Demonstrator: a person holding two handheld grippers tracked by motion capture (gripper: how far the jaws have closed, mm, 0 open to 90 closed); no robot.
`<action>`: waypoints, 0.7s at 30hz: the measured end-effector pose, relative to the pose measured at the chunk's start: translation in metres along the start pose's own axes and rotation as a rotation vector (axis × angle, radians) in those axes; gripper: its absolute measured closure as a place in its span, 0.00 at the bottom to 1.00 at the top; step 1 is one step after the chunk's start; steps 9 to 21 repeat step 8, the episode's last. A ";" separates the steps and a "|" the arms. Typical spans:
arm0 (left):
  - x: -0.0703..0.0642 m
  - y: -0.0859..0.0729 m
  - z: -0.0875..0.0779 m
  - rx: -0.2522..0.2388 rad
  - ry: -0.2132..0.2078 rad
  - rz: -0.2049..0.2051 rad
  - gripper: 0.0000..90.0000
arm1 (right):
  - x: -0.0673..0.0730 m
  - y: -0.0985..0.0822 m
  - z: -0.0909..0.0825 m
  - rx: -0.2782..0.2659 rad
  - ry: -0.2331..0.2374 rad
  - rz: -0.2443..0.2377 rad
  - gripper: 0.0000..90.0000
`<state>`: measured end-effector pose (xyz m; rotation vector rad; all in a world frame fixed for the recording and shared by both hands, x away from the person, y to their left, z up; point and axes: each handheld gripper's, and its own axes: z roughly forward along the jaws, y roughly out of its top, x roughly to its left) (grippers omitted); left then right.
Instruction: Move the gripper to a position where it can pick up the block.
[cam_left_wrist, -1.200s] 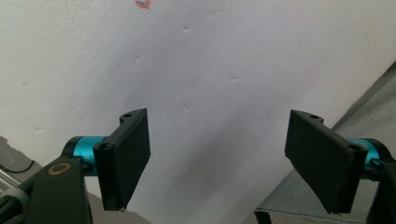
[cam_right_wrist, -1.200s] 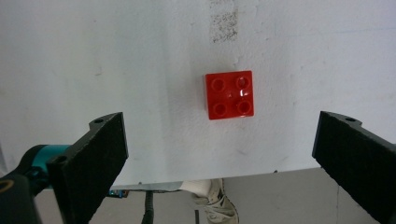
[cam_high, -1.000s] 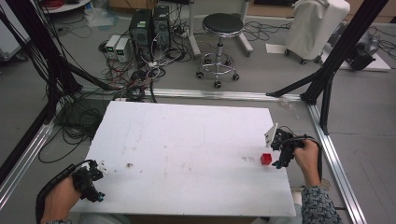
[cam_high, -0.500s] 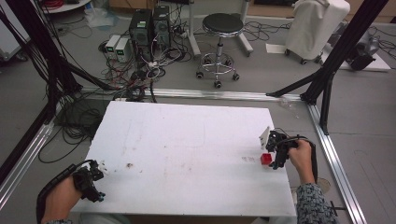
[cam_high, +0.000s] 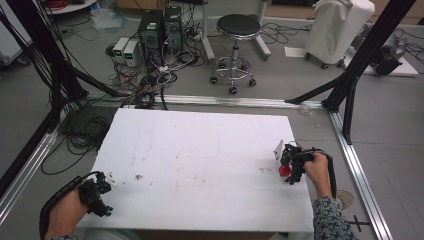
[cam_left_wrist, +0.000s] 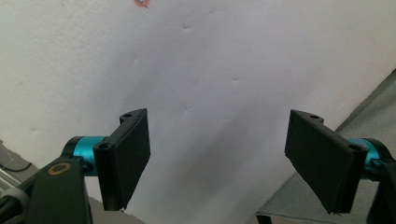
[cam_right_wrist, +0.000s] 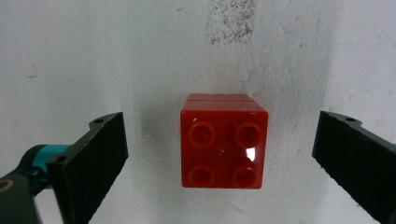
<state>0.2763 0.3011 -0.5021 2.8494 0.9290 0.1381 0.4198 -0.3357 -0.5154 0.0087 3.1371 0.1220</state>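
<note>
On my high view I have the white table (cam_high: 200, 165) with a small red block (cam_high: 284, 170) sitting close to its right edge, a little nearer the near edge than the far one. My right tongs (cam_high: 290, 167) hang over that block, held by the right hand (cam_high: 317, 170), which comes in past the table's right edge. A small white tag stands just beside the tongs on their far side.

Looking along the right tongs (cam_right_wrist: 219, 154), I see the block (cam_right_wrist: 223, 147) straight below, between the two black jaws. It is a square red brick with four round studs on top, resting flat on the table. The jaws stand wide apart, one on either side of the block, each with a clear gap of white table between it and the brick, so they have hold of nothing.

My left tongs (cam_high: 97, 190) sit at the table's near left corner, with the left hand (cam_high: 65, 215) just off the near edge. A small dark mark lies on the table a little way in from them. Along the left tongs (cam_left_wrist: 217, 158) I see both jaws spread wide over bare white table, with nothing between them; the table's edge and grey floor run behind the right-hand jaw. A tiny speck of red shows at the very top of that view, too small for me to tell what it is.

Beyond the far edge, on the floor, I can make out a round black stool (cam_high: 239, 30), computer boxes (cam_high: 160, 27) and tangled cables.
</note>
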 end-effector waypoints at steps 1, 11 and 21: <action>0.000 0.000 0.000 0.000 0.000 0.000 0.25 | 0.000 0.000 0.000 0.000 0.000 0.000 0.03; 0.001 -0.001 -0.001 0.001 0.002 -0.006 0.25 | -0.001 0.001 0.003 0.006 -0.001 0.003 0.03; 0.001 -0.001 -0.001 0.001 0.002 -0.006 0.25 | -0.001 0.001 0.003 0.006 -0.001 0.003 0.03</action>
